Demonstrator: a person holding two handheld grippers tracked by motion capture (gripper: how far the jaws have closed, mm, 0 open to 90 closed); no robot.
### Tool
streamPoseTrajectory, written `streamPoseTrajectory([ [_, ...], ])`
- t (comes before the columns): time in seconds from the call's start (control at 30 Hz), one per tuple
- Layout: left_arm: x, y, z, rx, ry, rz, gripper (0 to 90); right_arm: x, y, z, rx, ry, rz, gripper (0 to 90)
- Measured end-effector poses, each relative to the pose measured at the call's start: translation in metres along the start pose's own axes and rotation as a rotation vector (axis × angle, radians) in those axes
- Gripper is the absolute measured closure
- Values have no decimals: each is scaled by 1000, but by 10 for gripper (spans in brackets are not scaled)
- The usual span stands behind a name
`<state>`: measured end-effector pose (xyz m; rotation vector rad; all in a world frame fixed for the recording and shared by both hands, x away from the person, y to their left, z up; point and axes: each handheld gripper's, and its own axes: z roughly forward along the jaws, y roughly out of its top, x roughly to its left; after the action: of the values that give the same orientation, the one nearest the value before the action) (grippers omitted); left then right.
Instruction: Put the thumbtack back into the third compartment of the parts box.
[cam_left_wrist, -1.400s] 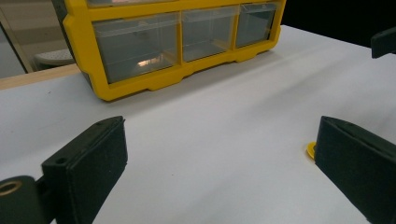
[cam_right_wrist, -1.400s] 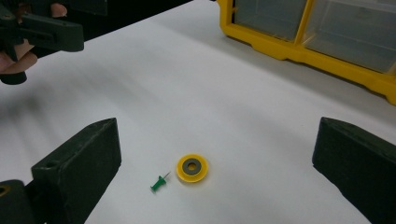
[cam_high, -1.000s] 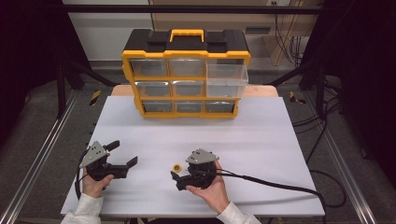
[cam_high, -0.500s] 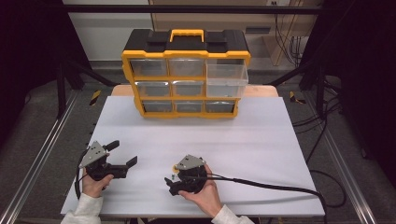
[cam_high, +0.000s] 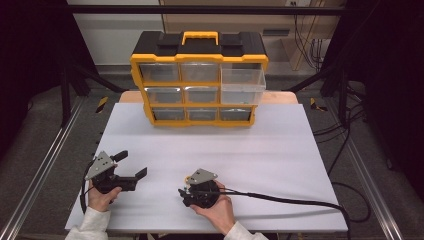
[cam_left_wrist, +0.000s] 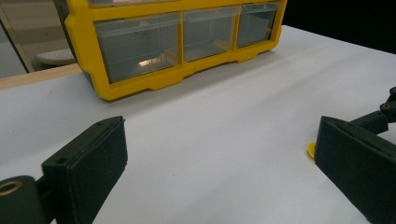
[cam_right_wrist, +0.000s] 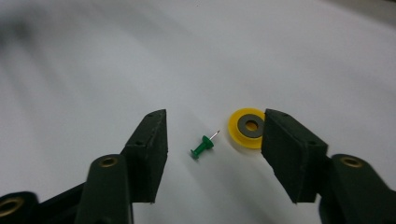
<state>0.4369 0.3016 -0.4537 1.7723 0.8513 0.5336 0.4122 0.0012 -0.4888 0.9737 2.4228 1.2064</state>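
A small green push pin (cam_right_wrist: 203, 147) lies on the white table between the jaws of my right gripper (cam_right_wrist: 212, 154). The jaws have just been closing and now stand about half apart, neither pad touching the pin. A yellow ring with a dark centre (cam_right_wrist: 247, 127) lies just beyond the pin, against the right-hand pad. In the high view the right gripper (cam_high: 185, 189) points down at the table's near middle, with the yellow ring (cam_high: 189, 178) at its tip. My left gripper (cam_high: 131, 164) rests wide open at the near left, nothing between its jaws.
A yellow and black drawer organizer (cam_high: 199, 82) stands at the table's far middle, its upper right drawer (cam_high: 242, 82) pulled out. A black cable (cam_high: 290, 201) trails right from the right gripper. The white table (cam_high: 280, 150) has rails along both sides.
The right hand has shifted left and lowered over the yellow ring, and its jaws have narrowed. The left hand has kept still.
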Motion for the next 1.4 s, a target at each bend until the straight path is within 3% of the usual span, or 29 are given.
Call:
streamPoseTrajectory([
  [0.37,0,0,0,1,1,-1,27,2,-1,7,52,33,20,616],
  [1.4,0,0,0,-1,1,0,29,-3,-1,14,75,29,15,826],
])
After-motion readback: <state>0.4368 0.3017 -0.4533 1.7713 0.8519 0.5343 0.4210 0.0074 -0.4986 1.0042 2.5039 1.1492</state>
